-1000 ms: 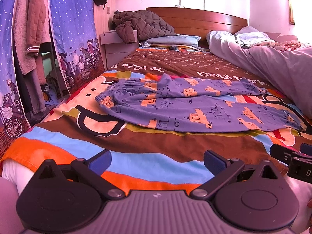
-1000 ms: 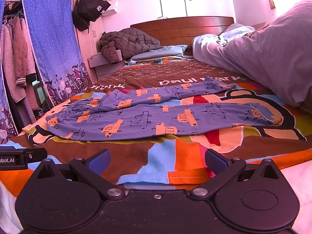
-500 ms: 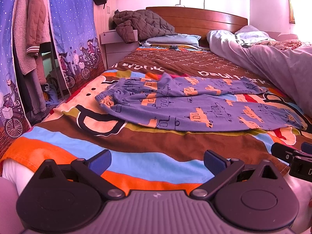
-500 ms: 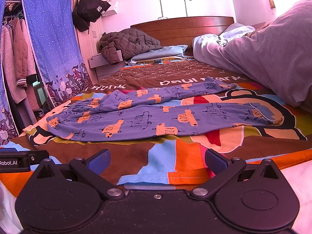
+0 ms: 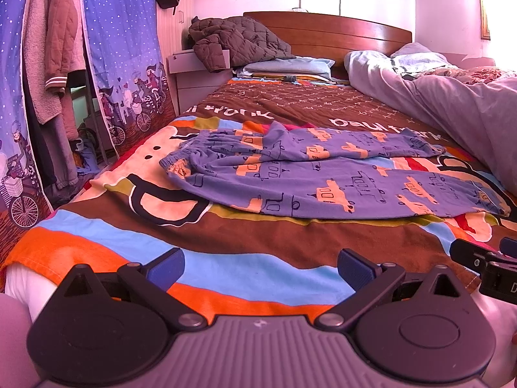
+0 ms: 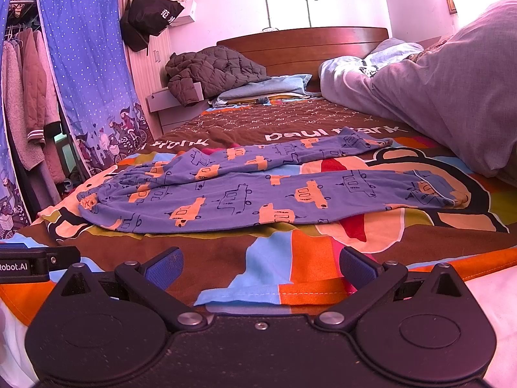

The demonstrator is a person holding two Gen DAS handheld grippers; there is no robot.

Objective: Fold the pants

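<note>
Left gripper (image 5: 260, 266): we hold it wide open, empty.
Right gripper (image 6: 261, 265): ours too, wide open, empty.
Pants (image 6: 258, 190): flat on bedspread (image 6: 278, 278), ahead of both.

Blue car-print pants (image 5: 323, 174) lie unfolded, legs spread apart.

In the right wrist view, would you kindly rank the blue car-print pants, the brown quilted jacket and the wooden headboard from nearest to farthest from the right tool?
1. Blue car-print pants: spread mid-bed, just ahead.
2. Brown quilted jacket: far left, near the pillows.
3. Wooden headboard: against the back wall.
</note>
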